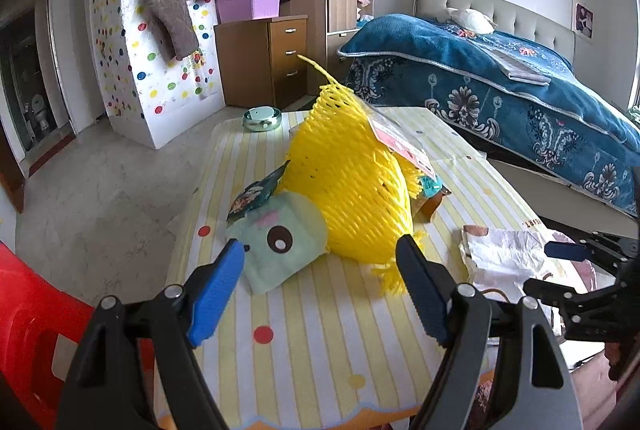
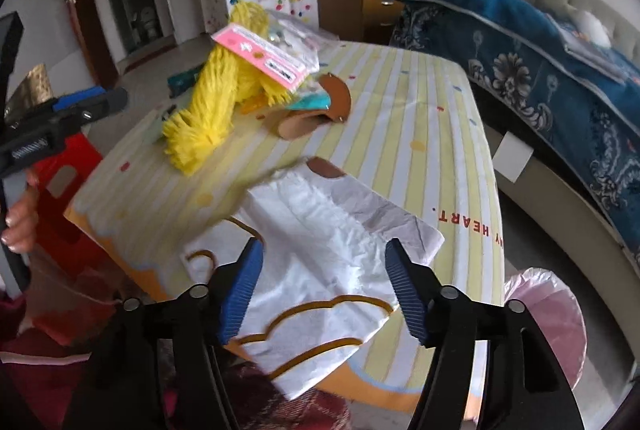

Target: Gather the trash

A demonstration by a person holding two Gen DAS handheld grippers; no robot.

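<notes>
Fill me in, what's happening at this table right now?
A person is clearing trash off the striped table with two handheld tools. The left claw is open, facing the yellow foam net and a pale green packet. The right claw is open over the crumpled white paper bag. Nothing is gripped yet.

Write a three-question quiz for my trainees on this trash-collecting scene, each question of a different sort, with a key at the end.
1. True or false: the left gripper is shut on the yellow foam net.
2. Multiple choice: what lies nearest ahead of the right gripper? A) the white paper bag B) the round metal tin C) the pink-labelled packet
3. Fill in: the table is covered with a yellow and white ______ cloth.

Key: 1 false, both grippers are open and hold nothing; 2 A; 3 striped.
</notes>
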